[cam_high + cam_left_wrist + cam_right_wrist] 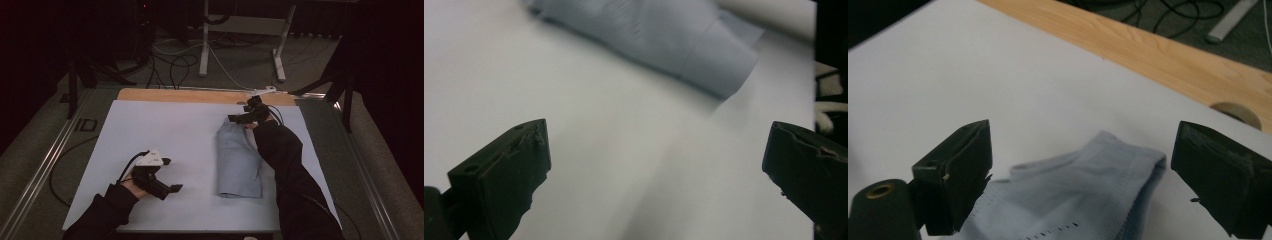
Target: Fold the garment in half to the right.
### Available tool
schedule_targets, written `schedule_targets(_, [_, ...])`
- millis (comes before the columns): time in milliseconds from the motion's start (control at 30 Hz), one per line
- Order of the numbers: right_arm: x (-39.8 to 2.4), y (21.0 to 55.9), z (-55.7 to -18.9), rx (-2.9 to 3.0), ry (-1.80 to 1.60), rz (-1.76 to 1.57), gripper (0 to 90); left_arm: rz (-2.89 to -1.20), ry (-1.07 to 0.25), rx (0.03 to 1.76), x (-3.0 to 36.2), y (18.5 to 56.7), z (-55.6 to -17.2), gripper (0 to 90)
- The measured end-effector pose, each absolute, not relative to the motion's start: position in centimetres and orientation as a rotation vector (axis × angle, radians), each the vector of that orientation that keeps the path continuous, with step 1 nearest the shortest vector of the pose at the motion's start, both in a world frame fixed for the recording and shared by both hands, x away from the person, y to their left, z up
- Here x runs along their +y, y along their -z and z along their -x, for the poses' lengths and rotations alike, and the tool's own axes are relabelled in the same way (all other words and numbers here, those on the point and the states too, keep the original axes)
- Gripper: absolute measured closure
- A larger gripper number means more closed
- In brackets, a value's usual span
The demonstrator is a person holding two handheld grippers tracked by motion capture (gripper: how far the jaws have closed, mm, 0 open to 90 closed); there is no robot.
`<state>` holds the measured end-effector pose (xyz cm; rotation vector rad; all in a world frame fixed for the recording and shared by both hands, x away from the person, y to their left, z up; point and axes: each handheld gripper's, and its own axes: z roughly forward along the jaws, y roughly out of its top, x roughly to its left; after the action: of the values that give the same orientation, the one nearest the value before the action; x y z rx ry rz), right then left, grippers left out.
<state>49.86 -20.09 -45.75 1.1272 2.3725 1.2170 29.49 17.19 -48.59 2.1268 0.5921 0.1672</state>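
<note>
A light blue folded garment (237,160) lies on the white sheet (170,135) right of the middle, long side running front to back. My right gripper (245,118) hovers open over its far end; in the right gripper view the ribbed blue hem (1088,190) sits between and below the wide-apart jaws. My left gripper (172,175) stands open above bare sheet at the front left, apart from the cloth. In the left gripper view the garment's near end (664,40) lies beyond the jaws, with nothing between them.
The white sheet covers a wooden table whose bare strip (200,96) shows along the far edge, with a round hole (1235,114) in it. Cables (175,65) and a white desk frame (240,30) stand on the floor beyond. Metal rails (45,155) flank the table.
</note>
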Motion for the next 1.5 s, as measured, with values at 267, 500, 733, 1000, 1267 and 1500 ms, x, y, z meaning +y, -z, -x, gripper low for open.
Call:
schedule_targets(267, [-20.9,47.7,-51.0,2.381,-1.138,-1.225,17.6,-2.068,-0.261,0.733,21.8,49.8,-28.4,0.3])
schedule_targets(500, [-21.2,50.4,-51.7,2.45,-1.031,-1.316,27.5,-2.037,-0.292,0.803,24.0,50.8,-27.6,0.4])
schedule_targets(733, [-21.6,51.4,-51.6,2.514,-0.972,-1.309,52.1,-2.001,-0.29,0.783,24.9,51.6,-27.0,0.4])
schedule_targets(1000, [-21.3,50.1,-51.0,2.505,-0.995,-1.222,84.2,-1.977,-0.299,0.814,25.1,52.1,-27.2,0.4])
schedule_targets(1267, [-20.2,48.8,-51.4,2.462,-1.058,-1.211,85.1,-1.949,-0.315,0.81,25.1,52.1,-27.3,0.3])
schedule_targets(1500, [-20.0,50.4,-52.1,2.48,-1.01,-1.268,85.1,-1.936,-0.311,0.817,25.3,52.1,-27.4,0.4])
